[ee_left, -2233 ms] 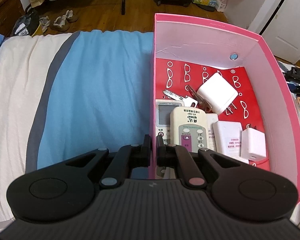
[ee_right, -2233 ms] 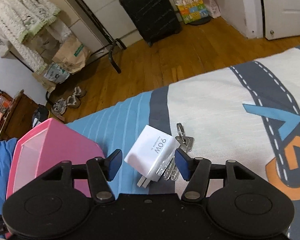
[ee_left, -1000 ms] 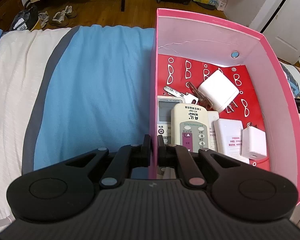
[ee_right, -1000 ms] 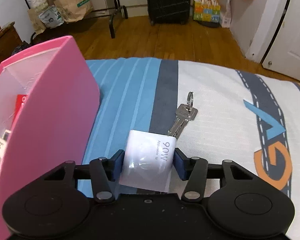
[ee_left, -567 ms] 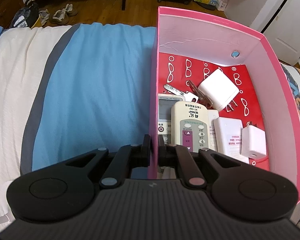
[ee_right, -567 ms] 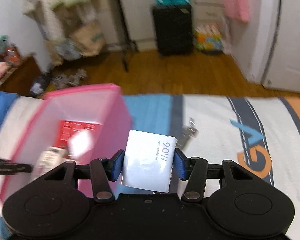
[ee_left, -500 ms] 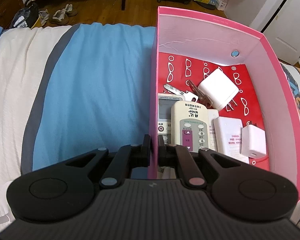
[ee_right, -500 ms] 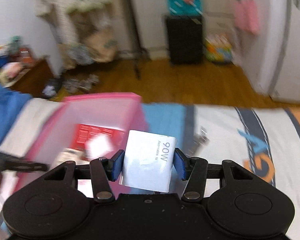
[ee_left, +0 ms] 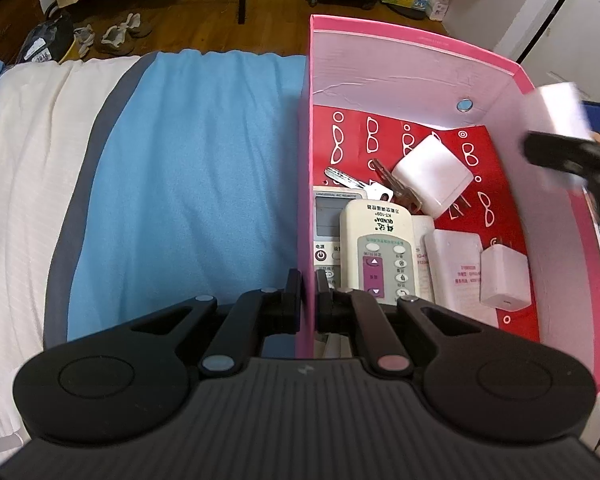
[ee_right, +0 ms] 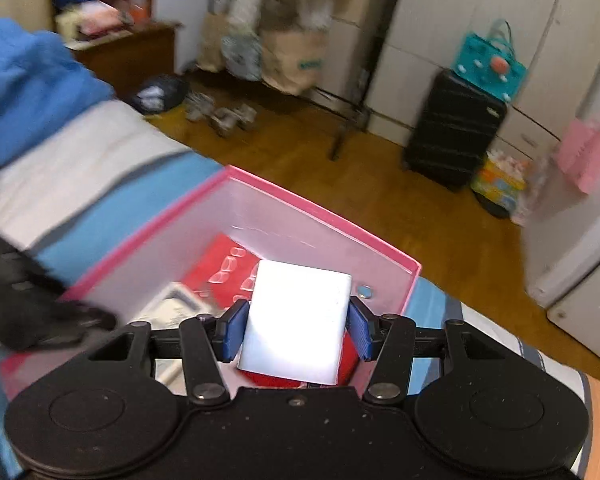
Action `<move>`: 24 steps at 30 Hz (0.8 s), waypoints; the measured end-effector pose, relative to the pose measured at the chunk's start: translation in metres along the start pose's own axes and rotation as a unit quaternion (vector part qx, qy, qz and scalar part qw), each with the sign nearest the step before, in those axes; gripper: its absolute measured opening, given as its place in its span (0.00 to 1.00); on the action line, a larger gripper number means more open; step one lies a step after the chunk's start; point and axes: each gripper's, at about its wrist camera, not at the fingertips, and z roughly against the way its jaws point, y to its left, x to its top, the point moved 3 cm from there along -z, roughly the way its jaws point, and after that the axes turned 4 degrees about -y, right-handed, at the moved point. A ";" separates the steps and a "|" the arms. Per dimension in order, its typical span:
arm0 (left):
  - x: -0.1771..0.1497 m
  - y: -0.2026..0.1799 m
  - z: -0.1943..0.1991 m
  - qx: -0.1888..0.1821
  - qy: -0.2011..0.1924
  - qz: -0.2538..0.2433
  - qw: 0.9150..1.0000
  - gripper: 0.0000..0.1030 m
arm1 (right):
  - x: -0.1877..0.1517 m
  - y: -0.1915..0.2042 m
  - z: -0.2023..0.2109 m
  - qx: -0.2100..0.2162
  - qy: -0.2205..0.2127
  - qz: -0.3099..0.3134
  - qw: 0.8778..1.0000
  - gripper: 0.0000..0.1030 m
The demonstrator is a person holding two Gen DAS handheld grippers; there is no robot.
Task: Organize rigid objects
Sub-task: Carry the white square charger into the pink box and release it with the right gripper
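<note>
The right gripper point(ee_right: 296, 330) clamps a white charger point(ee_right: 298, 322) between its blue pads, above the open pink box point(ee_right: 324, 220); glare hides any print on its face. The left gripper point(ee_left: 308, 296) is closed on the box's left wall point(ee_left: 305, 184). The box sits on a striped bed point(ee_left: 188, 168). Inside it lie a remote point(ee_left: 376, 256) marked "QUNDA KT-109", a second remote point(ee_left: 326, 220) headed "UNIVERSAL A/C REMOTE", keys point(ee_left: 356, 182), another charger point(ee_left: 432, 176), a small adapter point(ee_left: 504, 276) and a flat white pack point(ee_left: 454, 268) with small pink print too fine to read.
</note>
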 end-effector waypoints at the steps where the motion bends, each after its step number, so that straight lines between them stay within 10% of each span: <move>1: 0.000 0.002 0.000 -0.002 0.001 0.002 1.000 0.05 | 0.001 -0.002 -0.010 0.005 0.011 -0.003 1.000 0.55; 12: 0.001 0.001 -0.001 -0.011 0.003 0.010 1.000 0.07 | -0.013 -0.001 -0.066 -0.051 0.088 0.090 0.991 0.55; 24: 0.003 -0.001 -0.005 -0.008 0.009 0.011 1.000 0.07 | -0.030 -0.051 0.048 0.011 -0.066 -0.008 0.998 0.65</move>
